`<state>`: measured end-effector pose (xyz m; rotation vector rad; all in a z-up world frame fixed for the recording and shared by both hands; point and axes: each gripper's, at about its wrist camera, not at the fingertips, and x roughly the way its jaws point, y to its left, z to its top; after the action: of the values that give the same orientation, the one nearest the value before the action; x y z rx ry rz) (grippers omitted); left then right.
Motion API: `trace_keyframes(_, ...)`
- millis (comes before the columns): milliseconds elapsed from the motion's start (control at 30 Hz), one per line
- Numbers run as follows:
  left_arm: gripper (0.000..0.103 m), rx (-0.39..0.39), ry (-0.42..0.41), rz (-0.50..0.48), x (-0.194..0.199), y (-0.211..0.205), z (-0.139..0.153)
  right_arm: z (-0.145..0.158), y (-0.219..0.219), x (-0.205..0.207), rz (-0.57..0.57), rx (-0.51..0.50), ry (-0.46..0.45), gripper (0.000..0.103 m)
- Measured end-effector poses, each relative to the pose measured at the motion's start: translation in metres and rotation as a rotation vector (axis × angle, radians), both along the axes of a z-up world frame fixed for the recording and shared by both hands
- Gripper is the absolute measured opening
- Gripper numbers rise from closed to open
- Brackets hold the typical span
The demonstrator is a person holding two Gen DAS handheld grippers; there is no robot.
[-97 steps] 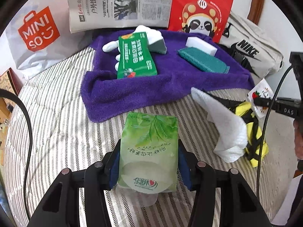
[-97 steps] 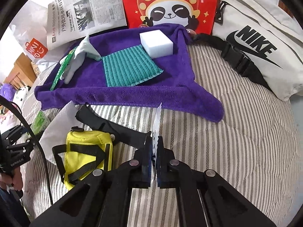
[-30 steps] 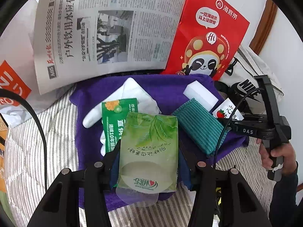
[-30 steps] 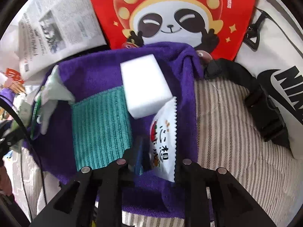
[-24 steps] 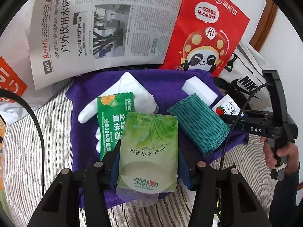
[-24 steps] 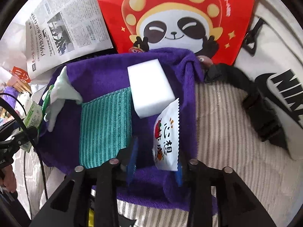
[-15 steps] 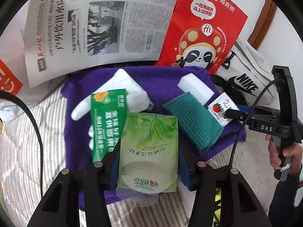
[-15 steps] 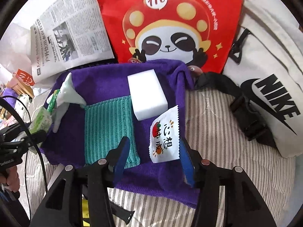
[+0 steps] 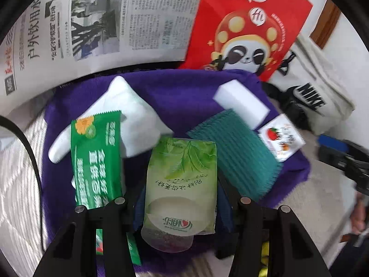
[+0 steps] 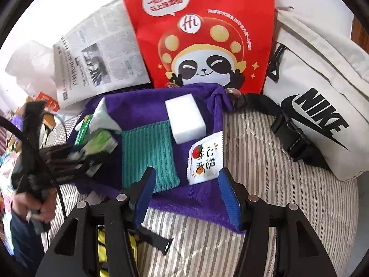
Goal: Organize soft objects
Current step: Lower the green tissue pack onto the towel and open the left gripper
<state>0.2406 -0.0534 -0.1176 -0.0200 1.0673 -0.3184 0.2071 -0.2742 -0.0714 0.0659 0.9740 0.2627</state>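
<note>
While the left gripper (image 9: pixel 181 207) squeezes a light green tissue pack (image 9: pixel 182 182) over the purple towel (image 9: pixel 184 92), the right gripper (image 10: pixel 184 198) hangs with its fingers wide apart and holds nothing. Just past it, a small white snack packet (image 10: pixel 206 159) lies on the towel beside a white sponge block (image 10: pixel 185 121) and a teal cloth (image 10: pixel 147 154). A dark green packet (image 9: pixel 96 159) lies across a white glove (image 9: pixel 129 120). A red panda bag (image 10: pixel 203 34) and a newspaper (image 9: pixel 103 20) stand behind.

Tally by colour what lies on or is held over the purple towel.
White: 3, glove, sponge, sachet
Green: 2, dark pack, tissue pack in left gripper
Teal: 1, cloth
Total: 6
</note>
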Motion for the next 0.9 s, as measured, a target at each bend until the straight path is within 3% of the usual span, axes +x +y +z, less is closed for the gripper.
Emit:
trace_keyframes(200, 0.051, 0.056, -0.003, 0.019, 0.012, 0.004, -0.012, 0.002, 0.001, -0.02, 0.012, -0.001, -0.016, 0.057)
trace_keyframes(400, 0.053, 0.201, -0.05, -0.029, 0.007, -0.019, -0.018, -0.01, -0.002, -0.034, -0.011, 0.023, 0.016, 0.057)
trace_keyframes(533, 0.069, 0.159, -0.011, -0.045, 0.007, -0.021, -0.018, -0.012, -0.01, -0.047, -0.031, 0.052, 0.022, 0.057)
trace_keyframes(667, 0.069, 0.17, 0.006, -0.063, -0.002, -0.026, -0.018, -0.012, -0.015, -0.061, -0.046, 0.061, 0.022, 0.057)
trace_keyframes(900, 0.069, 0.116, 0.007, -0.053, -0.026, -0.021, 0.001, -0.013, -0.018, -0.088, -0.06, 0.073, 0.036, 0.057)
